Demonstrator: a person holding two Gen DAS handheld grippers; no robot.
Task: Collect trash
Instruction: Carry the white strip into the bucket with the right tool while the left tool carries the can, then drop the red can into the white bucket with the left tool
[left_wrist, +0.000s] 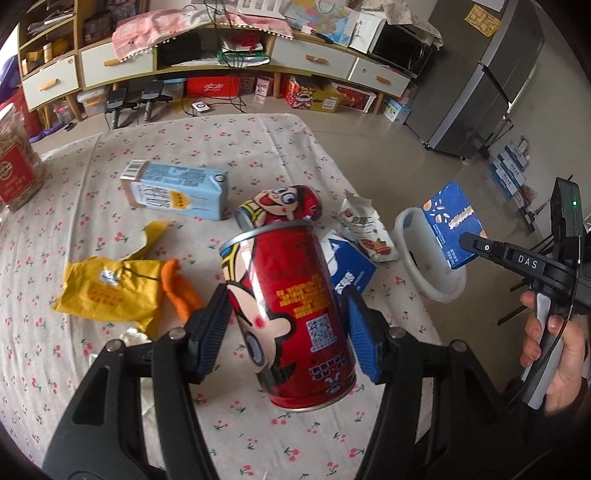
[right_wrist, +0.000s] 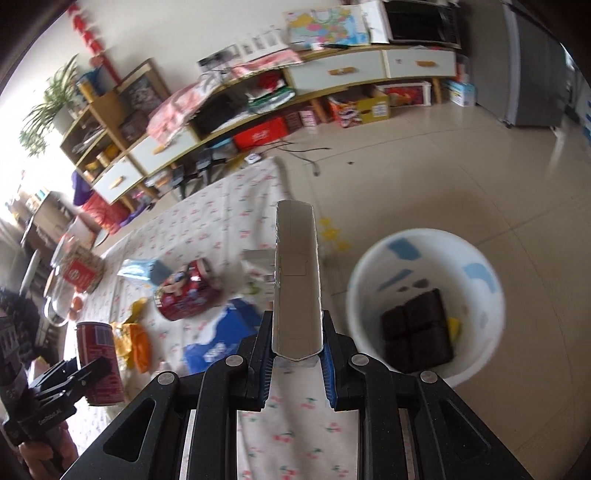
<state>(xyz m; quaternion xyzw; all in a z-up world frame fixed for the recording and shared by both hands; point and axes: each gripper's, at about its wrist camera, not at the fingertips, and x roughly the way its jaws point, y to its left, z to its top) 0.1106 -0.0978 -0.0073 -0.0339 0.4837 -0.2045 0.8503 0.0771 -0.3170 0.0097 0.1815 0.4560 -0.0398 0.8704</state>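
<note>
Cherry-print cloth covers the counter (left_wrist: 280, 147) under both of my hands, with trash strewn across it. Off its right edge, on the floor, stands the white bin (right_wrist: 484, 258), with a dark block and a yellow scrap lying at its bottom. My left hand-held gripper (left_wrist: 286, 325) has its two blue pads pressed against the sides of a red cartoon can (left_wrist: 295, 317), which sits tilted between them, raised off the cloth, open rim pointing away from me. Just past it a second red can (left_wrist: 284, 205) lies on its side on the counter, and beyond that a pale blue milk carton (left_wrist: 177, 188) lies flat. Left of the held can is a crumpled yellow wrapper (left_wrist: 110, 291) with an orange scrap touching its right edge; right of the can, a dark blue packet (left_wrist: 351, 266) and a torn white snack bag (left_wrist: 365, 229) lie near the counter's edge. My right hand-held gripper (right_wrist: 297, 354) is clamped on the near end of an opened blue box (right_wrist: 297, 273), whose silvery inside faces my right camera; the box sticks straight out ahead of the fingers, just left of the bin in that view. From my left camera the same box shows over the bin's rim.
</note>
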